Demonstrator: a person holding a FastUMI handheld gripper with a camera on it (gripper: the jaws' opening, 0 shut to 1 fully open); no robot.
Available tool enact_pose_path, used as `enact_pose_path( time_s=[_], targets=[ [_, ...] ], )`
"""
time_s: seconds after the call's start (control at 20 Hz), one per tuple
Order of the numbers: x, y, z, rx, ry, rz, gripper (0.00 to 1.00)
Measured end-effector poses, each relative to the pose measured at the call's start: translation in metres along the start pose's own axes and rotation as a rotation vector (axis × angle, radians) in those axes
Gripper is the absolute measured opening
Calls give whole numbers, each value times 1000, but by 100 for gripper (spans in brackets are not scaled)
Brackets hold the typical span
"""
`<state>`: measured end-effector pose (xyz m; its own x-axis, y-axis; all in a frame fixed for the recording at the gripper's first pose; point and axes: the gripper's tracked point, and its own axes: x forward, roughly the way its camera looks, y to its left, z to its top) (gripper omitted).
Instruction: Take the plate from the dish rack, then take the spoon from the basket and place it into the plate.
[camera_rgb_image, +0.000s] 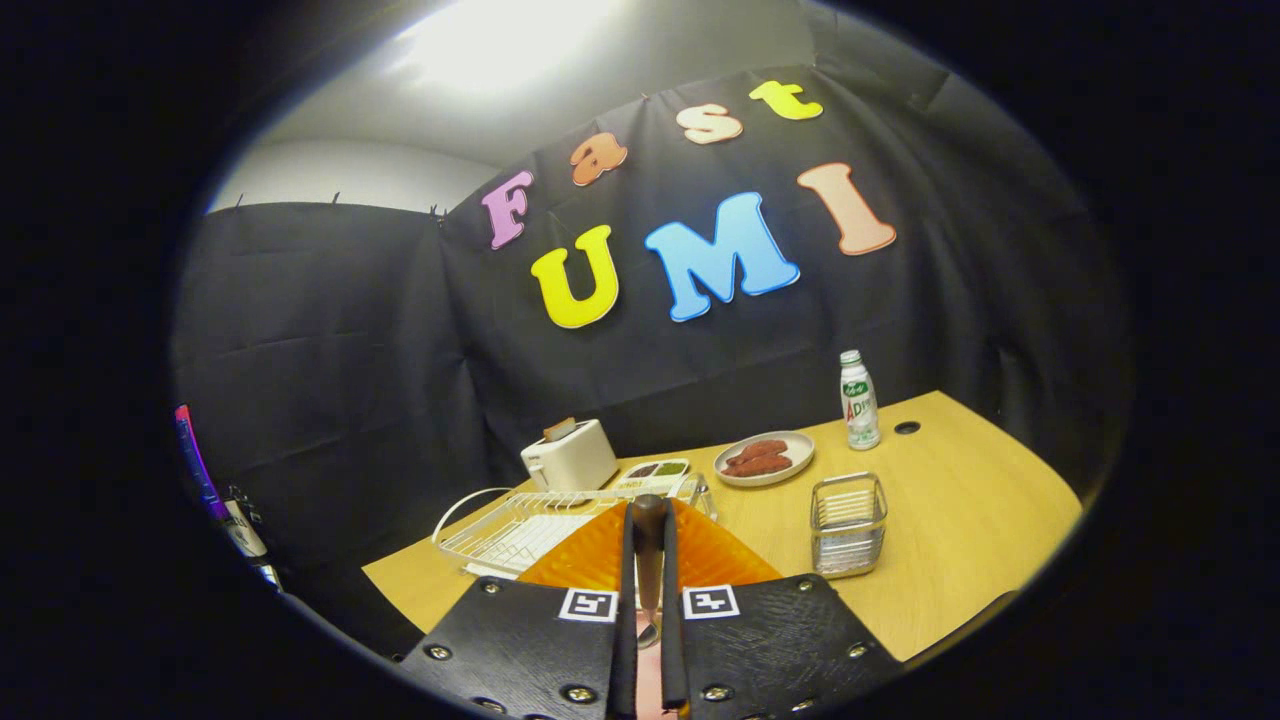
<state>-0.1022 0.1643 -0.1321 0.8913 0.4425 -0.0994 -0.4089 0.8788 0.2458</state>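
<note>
Gripper view: jaws (648, 590) clamped narrow on spoon (649, 560), right over orange plate (710, 560) sitting on counter (950, 520) beside dish rack (520, 525). Basket (848, 522) looks emptied. Pretty much just the drop into plate left, probably.

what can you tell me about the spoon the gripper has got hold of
The spoon is pinched between the gripper's two black fingers, which press on it from both sides. Its handle looks dark brown, perhaps wood, with a rounded end poking up past the fingertips. It stands roughly in line with the fingers; a pale, shiny bit, likely the bowl, shows low in the gap. Behind it lies the ribbed orange plate; whether they touch cannot be told.
</note>
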Motion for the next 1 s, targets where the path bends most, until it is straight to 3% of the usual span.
enact_pose_path(
  time_s=[0.3,0.55,0.65,0.7,0.95,1.0],
  targets=[
    [4,9,-48,67,67,57,9],
    [8,-3,-58,22,109,34,9],
    [11,-25,-61,-67,132,-36,17],
    [12,-29,-63,-81,137,-49,31],
    [10,-50,-76,-115,188,-91,35],
    [11,-56,-75,-135,186,-108,55]
  ],
)
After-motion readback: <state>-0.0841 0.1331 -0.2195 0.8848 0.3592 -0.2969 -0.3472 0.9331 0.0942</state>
